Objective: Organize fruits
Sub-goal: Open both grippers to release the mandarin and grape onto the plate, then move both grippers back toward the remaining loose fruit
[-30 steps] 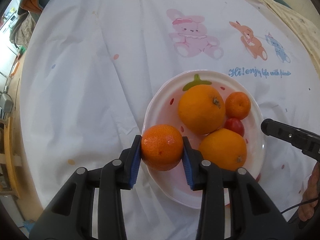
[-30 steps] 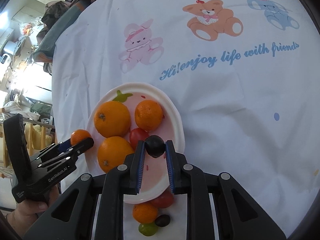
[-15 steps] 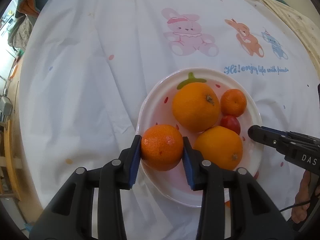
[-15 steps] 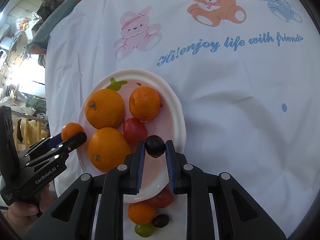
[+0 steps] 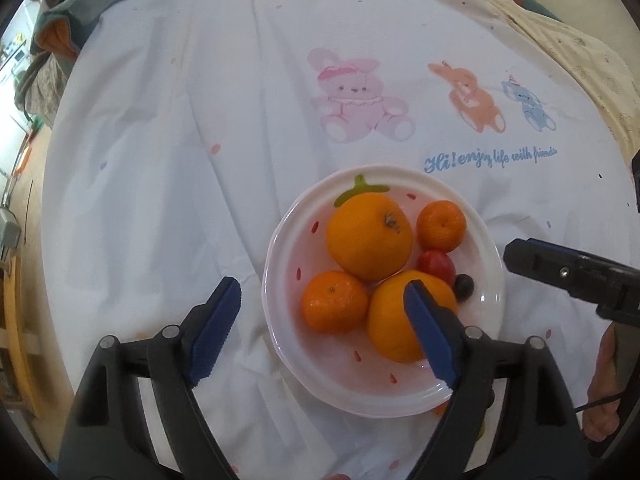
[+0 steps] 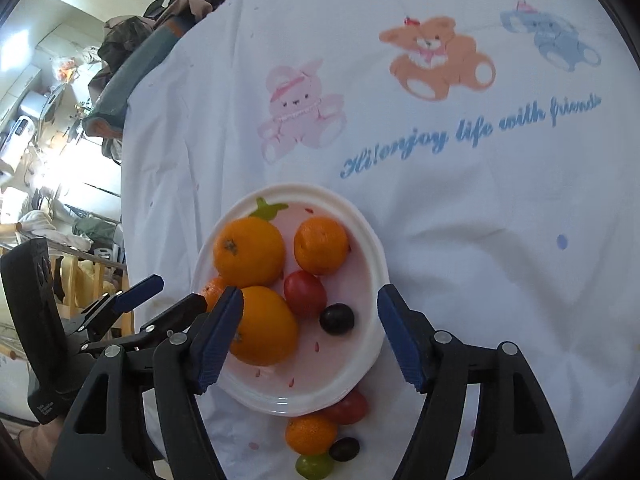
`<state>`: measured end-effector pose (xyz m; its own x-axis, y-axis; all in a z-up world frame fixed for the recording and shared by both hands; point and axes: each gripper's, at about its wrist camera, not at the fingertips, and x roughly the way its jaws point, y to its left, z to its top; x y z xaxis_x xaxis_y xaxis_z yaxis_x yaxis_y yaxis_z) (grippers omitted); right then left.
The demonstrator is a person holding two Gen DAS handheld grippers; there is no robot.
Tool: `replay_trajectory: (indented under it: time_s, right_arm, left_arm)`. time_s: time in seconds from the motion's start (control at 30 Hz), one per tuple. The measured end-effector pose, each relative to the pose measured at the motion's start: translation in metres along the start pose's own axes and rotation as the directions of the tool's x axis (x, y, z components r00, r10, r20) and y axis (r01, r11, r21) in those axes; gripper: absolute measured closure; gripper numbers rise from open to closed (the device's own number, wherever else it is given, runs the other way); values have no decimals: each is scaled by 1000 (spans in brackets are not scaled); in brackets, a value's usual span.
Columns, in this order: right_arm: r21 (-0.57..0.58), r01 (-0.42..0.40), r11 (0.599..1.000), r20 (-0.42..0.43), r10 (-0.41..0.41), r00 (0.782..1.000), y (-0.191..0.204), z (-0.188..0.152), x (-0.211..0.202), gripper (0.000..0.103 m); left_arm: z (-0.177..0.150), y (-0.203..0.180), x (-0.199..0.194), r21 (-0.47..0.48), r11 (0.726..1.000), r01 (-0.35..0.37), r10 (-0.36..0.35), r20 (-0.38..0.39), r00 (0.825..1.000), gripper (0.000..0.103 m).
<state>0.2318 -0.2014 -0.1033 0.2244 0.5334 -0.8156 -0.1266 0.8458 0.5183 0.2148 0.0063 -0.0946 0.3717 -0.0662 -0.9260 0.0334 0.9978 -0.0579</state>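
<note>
Left wrist view: glossy orange mandarin (image 5: 334,302) rests on plate (image 5: 280,336), both grippers' jaws opening, empty.

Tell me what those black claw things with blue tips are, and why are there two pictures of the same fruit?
Those are two grabbers that a person holds, one in each hand. Each has a small camera looking along its fingers, so you get two views. The left gripper and right gripper are both opening, pads touching nothing. On the plate lie oranges, a small mandarin, a red tomato and a dark grape. More small fruit waits on the white cartoon cloth beside the plate.
</note>
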Motion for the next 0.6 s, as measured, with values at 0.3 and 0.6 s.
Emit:
replay_trajectory:
  time_s: [0.3,0.6]
  right_arm:
    - [-12,9,1000,59,-9,998,7,-6,-26,31]
    - [-73,61,995,151,-49,987,19,-31,-71,31]
  left_arm:
    - [2,5,-25,-8,1000,-14,15,104,995,22]
    - [-12,19,-61,-51,998,-26,34,171,985,22]
